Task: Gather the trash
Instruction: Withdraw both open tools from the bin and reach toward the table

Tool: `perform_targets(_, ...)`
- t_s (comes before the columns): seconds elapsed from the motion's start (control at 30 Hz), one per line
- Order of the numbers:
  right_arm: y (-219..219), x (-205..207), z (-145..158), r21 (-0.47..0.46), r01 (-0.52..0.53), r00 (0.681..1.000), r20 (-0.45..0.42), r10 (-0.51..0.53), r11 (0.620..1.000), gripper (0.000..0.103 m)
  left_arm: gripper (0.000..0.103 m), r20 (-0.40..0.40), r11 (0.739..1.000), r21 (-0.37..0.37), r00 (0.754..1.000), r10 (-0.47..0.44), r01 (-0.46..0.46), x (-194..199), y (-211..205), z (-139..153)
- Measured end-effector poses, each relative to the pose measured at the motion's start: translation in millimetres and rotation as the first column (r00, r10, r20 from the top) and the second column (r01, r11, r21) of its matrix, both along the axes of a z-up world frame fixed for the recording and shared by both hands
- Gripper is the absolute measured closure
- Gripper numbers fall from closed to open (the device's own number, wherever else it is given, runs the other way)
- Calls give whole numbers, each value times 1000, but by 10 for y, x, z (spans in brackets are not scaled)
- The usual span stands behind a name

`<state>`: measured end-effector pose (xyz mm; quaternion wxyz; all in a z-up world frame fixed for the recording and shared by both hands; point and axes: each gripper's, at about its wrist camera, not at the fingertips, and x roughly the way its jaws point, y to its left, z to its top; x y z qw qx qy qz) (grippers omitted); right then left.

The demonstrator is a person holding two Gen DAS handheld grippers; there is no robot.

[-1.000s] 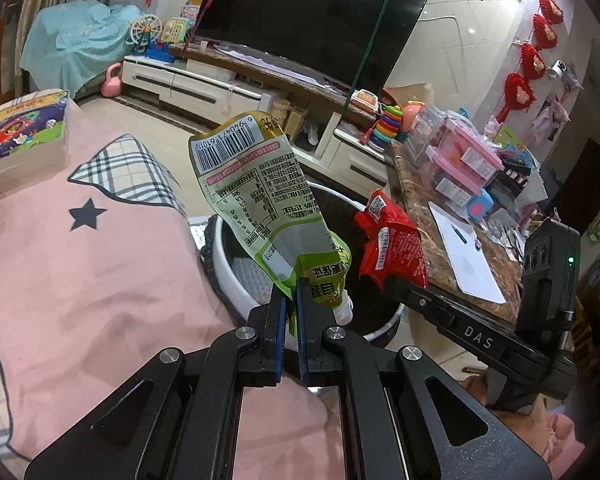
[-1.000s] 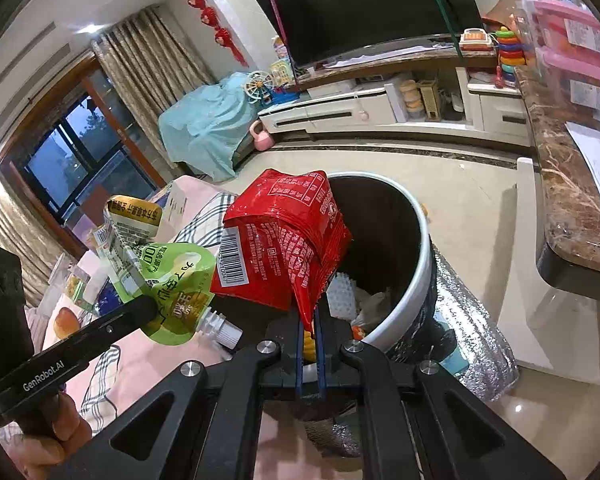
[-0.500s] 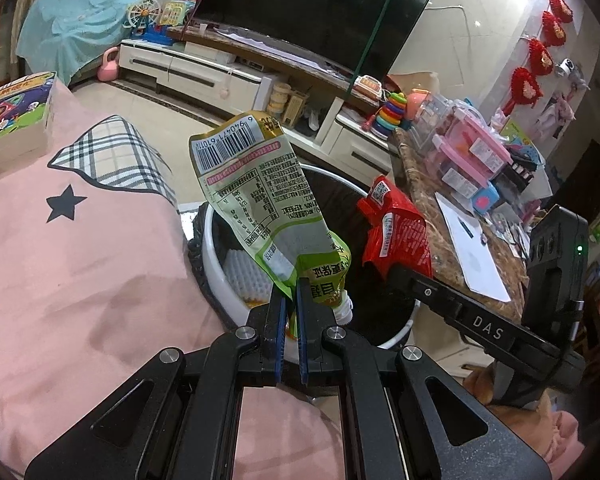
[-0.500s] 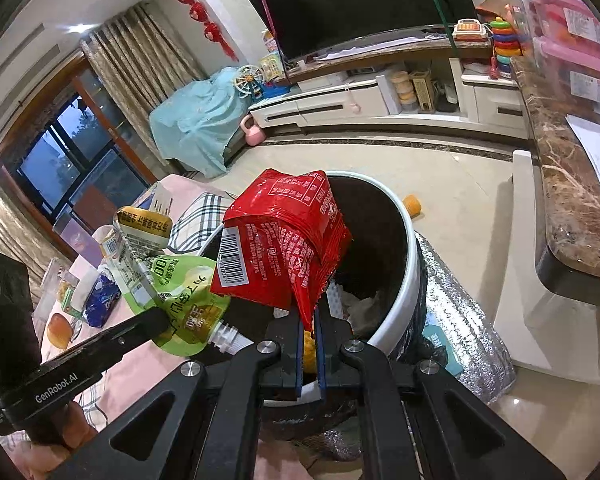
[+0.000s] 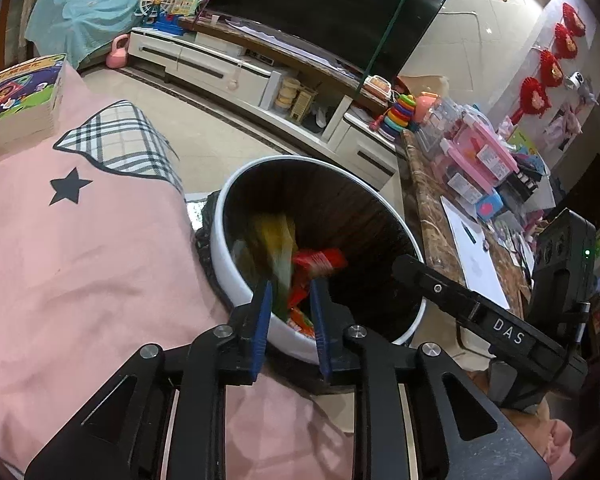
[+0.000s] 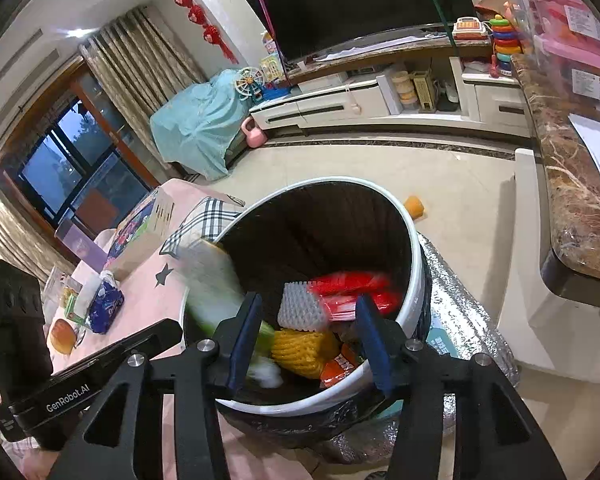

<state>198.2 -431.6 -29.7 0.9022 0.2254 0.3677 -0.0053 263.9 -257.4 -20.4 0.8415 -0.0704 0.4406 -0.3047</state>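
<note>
Both tongs over the bin (image 5: pixel 236 216), jaws opening, nothing pinched. Left gripper (image 5: pixel 289 312): green pouch (image 5: pixel 276 240) blurred, dropping inside the rim. Right gripper (image 6: pixel 306 334): red wrapper (image 6: pixel 352 286) falling onto the foam net (image 6: pixel 300 312) and other rubbish.

Risk: the pouch falls close to the near rim and could catch it, then slide out onto the pink cloth (image 5: pixel 80 248). Lowering either hand could knock the bin.

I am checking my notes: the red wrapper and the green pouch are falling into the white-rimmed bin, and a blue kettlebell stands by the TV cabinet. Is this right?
Nearly. The kettlebell by the TV cabinet is pink, not blue, as the right wrist view shows. The rest holds.
</note>
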Motion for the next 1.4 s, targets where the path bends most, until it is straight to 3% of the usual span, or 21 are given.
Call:
perform_targets(0.1,28,-23,11,-3,4,1000,4,-4,1000,50,74,5,1000,2,1000,11,-11,-46,61,-1)
perform_targets(0.2,79,-47,43,-4,3,1000,18,-3,1000,37,68,17,1000,7,999,27,-27,-113,142,0)
perform_targets(0.27,131,-71,64,-7,-2,1000,29,2,1000,36,66,21,999,10,999,40,-40,-155,223,-4)
perform_targets(0.4,301,-110,117,-8,-33,998,50,33,999,25,64,21,996,9,996,83,-83,-239,488,-31)
perform_targets(0.67,720,-130,135,-22,-115,991,61,117,993,16,61,-10,981,-10,981,192,-192,-431,1092,-139)
perform_targets(0.93,1205,-124,82,-29,-208,977,43,209,978,9,53,-15,952,-3,952,305,-306,-612,1656,-206)
perform_targets(1.03,1395,-123,49,-33,-230,973,24,231,973,0,49,-5,937,1,937,348,-348,-684,1868,-209)
perform_targets(1.27,1819,-64,-77,-65,-278,960,-61,274,958,0,48,-6,900,8,900,437,-437,-816,2368,-271)
perform_targets(1.4,1991,-43,-162,-56,-311,949,-67,307,949,0,48,0,881,19,881,473,-472,-868,2555,-291)
